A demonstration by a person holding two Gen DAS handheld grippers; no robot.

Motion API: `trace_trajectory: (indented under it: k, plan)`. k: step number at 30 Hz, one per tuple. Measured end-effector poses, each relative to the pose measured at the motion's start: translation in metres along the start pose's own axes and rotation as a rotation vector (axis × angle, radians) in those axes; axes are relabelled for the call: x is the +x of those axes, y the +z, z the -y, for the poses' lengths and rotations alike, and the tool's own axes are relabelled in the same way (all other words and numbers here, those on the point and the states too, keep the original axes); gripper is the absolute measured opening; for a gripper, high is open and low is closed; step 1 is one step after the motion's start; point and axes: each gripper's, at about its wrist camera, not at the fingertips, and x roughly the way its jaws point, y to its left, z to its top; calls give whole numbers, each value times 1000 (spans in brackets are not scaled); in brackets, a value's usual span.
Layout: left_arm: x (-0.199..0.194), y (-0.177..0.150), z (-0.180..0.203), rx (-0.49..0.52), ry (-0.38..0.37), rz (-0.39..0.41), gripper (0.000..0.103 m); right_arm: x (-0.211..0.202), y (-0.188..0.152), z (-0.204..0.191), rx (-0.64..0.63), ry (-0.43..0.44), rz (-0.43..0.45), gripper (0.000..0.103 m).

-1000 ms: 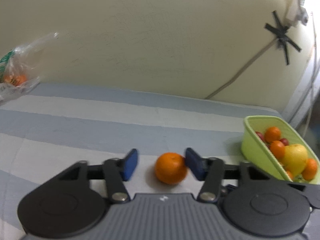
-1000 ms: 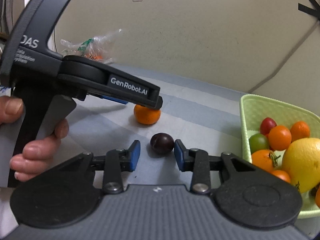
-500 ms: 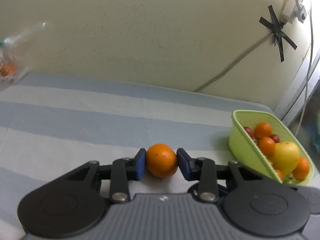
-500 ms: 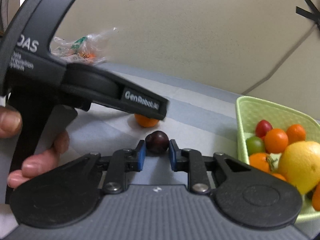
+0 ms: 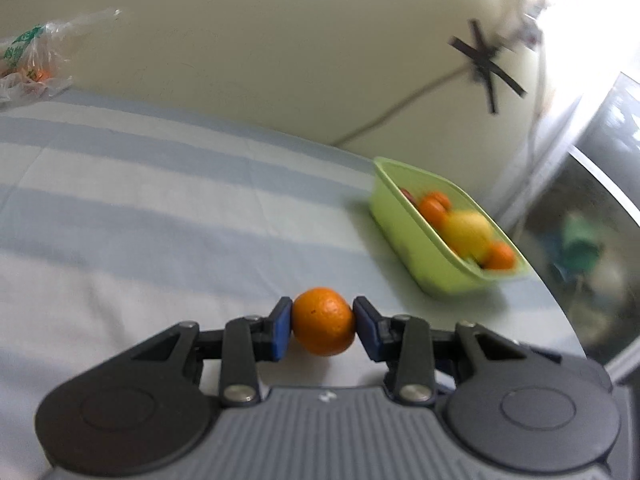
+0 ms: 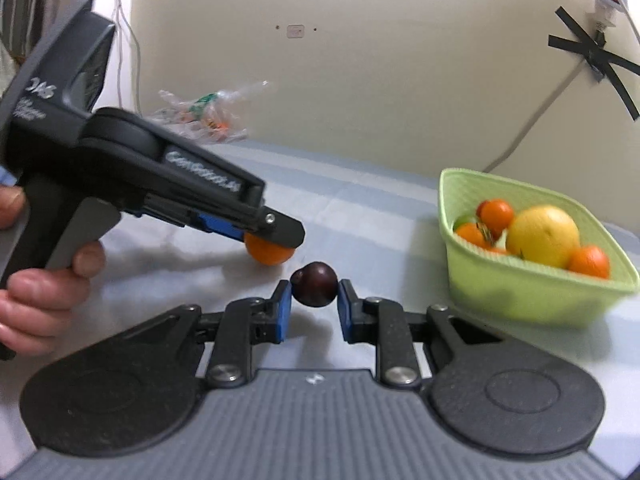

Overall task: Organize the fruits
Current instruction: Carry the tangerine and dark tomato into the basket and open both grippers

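- On the striped blue-and-white cloth both tools are at work at once, each clamped on a piece of fruit.
- Left gripper: its jaws have just been closing, and the blue pads now press both sides of the orange, which fills the gap between them.
- From the right wrist view, that same orange shows under the tip of the left tool, at about 10 o'clock from the plum; whether it touches the cloth I cannot tell.
- A hand wraps the left tool's handle at 9 o'clock in that view.
- Right gripper: its jaws have just been closing too, narrowed nearly all the way, with the dark plum pinched between the pad tips, near their far ends.
- Green basket: at 3 o'clock from the plum, well apart from it, standing on the cloth near the wall.
- Inside the basket lie a large yellow fruit, several small oranges and something green, mostly hidden.
- From the left wrist view the basket sits at 1 o'clock from the held orange, blurred.
- A crumpled clear plastic bag lies far back at 11 o'clock, against the wall, with bits of orange showing through it.
- Black tape crosses a cable on the wall at 2 o'clock.
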Motion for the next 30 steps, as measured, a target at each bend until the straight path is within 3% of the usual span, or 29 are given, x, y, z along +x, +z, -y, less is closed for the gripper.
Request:
trace_trajectory:
  k: [4, 11, 19, 24, 30]
  plan:
    - [-15, -31, 24, 94, -22, -5, 34, -22, -11, -3, 4, -3, 7, 27]
    - [-22, -57, 63, 270, 30, 7, 34, -38, -32, 4, 39, -29, 4, 27]
    - [-19, -13, 96, 295, -69, 37, 34, -60, -21, 40, 116, -98, 132, 27]
    - [10, 30, 120, 316, -75, 61, 34, -56, 0, 73, 157, -145, 199, 27]
    - [63, 67, 120, 270, -52, 11, 34, -31, 13, 96, 163, -183, 205, 28]
